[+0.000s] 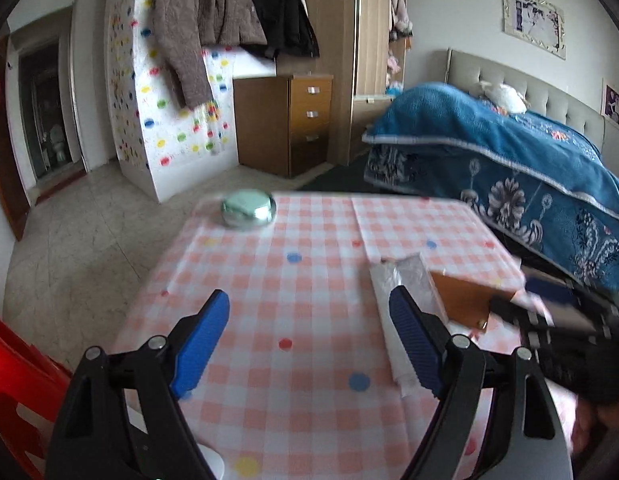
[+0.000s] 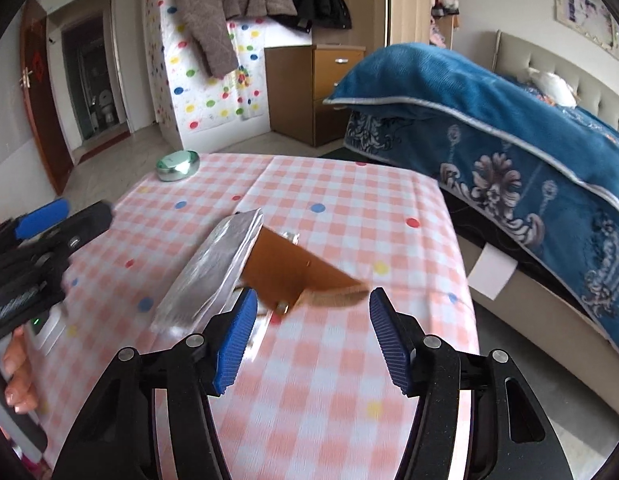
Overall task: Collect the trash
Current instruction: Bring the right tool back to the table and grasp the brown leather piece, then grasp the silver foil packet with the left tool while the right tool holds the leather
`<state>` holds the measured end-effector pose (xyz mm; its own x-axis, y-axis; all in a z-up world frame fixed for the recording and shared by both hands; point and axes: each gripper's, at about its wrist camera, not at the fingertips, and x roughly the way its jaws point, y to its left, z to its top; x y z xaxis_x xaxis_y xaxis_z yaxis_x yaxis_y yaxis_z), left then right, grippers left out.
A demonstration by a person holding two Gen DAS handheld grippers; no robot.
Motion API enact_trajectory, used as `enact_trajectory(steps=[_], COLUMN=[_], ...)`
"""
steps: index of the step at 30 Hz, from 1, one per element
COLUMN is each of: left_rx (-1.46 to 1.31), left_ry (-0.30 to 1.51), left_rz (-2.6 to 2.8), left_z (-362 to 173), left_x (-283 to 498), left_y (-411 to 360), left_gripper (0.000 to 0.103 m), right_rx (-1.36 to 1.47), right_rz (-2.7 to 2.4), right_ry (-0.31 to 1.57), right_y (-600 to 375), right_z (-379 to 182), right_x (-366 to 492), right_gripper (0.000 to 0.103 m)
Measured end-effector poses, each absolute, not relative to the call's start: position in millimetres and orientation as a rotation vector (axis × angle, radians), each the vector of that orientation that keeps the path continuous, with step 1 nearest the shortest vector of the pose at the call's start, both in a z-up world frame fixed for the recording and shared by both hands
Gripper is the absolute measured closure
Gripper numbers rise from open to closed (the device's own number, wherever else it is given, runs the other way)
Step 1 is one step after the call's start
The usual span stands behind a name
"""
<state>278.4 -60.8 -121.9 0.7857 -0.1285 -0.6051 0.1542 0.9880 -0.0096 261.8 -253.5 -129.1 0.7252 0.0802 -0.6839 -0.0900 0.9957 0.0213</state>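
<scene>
Pink-and-white checked cloth with coloured dots covers the desk (image 2: pixel 349 208). Trash lies near the middle of it: a silvery foil wrapper (image 2: pixel 213 268) lying flat, and a brown cardboard piece (image 2: pixel 285 268) whose one edge touches or overlaps the wrapper's right side. The cardboard looks tilted (blurred, so hard to be sure). A small metal bit shows at its near corner and another at its far edge; what they are I cannot tell.

Right claw (image 2: pixel 309 328) hovers just in front of the cardboard, blue pads apart, nothing between them, not touching the trash; jaws partly spread, released.

Left claw (image 1: pixel 309 340) is wide apart over bare cloth, grasping nothing. In the left wrist view its right pad sits in front of the wrapper (image 1: pixel 405 280), contact unclear. In the right wrist view the left claw comes in from the left edge, with fingers (image 2: pixel 17 384) of the person's hand on its handle.

Far left corner of the desk holds a round shiny tin (image 1: pixel 249 208) with a green lid, well apart from the trash. Blue blanket (image 2: pixel 489 120) is piled on the bed right of the desk. Red chair (image 1: pixel 13 392) at the desk's near left.
</scene>
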Motion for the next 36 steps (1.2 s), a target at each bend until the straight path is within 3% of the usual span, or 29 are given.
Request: enact_trajectory(steps=[9,20,22,36], left_rx=[0.007,-0.004,0.009,0.013], left_ry=[0.683,0.654,0.645,0.759], left_rz=[-0.173,-0.193,-0.202,-0.313], left_z=[-127.7,-123.8,-122.8,-136.3], left_x=[279.5,273.6,272.1,281.4], left_y=[-51.3,-50.3,-53.1,-92.5], left_gripper=[0.023,0.023,0.023,0.023], right_rx=[0.011,-0.202,-0.216,0.029], right_rz=[0.182,0.242,0.244,-0.027], right_ry=[0.851,0.874,0.872,0.637], right_y=[-257.0,-230.8,-227.2,-256.0], right_z=[-144.0,-147.4,-147.6,-125.2], right_x=[314.1,287.3,285.3,227.5], right_gripper=[0.044,0.041,0.046,0.05])
